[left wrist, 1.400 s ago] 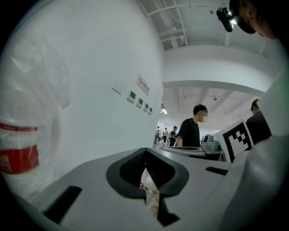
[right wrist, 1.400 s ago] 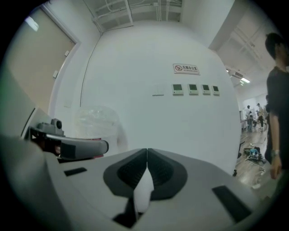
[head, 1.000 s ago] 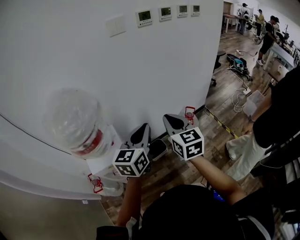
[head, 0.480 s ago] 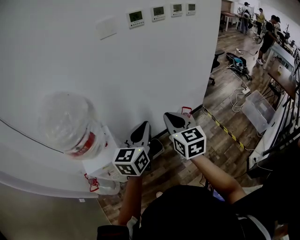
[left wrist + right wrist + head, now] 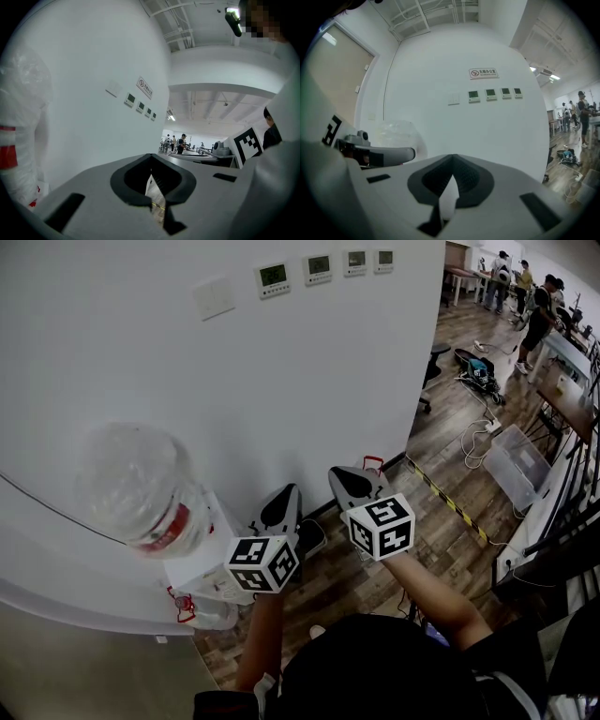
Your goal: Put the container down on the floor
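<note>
A clear plastic container with a red handle stands on the wood floor at the foot of the white water dispenser. A second red-handled container shows on the floor by the wall, just past my right gripper. My left gripper and right gripper hang side by side above the floor, both shut with nothing between the jaws. In the left gripper view the jaws of the left gripper meet at the tip; in the right gripper view those of the right gripper do the same.
A large clear water bottle with a red band sits upside down on the dispenser, also seen as the bottle. The white wall is close ahead. A clear bin, cables and several people are far right.
The person who stood close at the right a second ago is gone from view. Both grippers have stayed nearly where they were, shut.
</note>
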Demonstrator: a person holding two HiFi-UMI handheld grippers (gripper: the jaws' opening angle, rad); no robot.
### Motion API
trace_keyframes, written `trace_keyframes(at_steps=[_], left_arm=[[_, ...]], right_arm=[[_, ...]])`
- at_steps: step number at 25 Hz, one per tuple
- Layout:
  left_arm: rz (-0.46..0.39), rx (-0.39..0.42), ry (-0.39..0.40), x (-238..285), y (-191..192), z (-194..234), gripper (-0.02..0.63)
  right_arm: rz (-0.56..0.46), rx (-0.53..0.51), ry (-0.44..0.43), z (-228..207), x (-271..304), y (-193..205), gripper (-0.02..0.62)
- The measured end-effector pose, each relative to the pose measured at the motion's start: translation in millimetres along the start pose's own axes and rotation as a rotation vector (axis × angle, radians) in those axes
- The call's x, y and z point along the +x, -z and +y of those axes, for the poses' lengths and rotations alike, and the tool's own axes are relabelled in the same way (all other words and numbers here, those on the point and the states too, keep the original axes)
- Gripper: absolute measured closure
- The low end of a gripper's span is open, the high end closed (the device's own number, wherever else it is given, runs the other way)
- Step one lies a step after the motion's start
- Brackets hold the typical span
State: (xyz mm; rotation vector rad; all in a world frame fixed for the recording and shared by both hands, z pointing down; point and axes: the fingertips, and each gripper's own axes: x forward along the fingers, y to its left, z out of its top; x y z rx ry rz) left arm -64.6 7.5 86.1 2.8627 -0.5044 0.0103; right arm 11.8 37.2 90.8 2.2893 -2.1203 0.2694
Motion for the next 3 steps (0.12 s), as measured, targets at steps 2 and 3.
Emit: trace_keyframes(at_steps=[2,3], left_arm=[[0.001,0.001,0.001,-0.5,0.3,-1.5,0.592],[0.0,0.001,0.001,-0.8,0.3,-2.3,0.592]], right_arm=[[0.001,0.006,-0.003,0.5,-1.2,1.1,0.566],[0.002,0.009,-0.004,0.7,-1.8,1.6,0.567]])
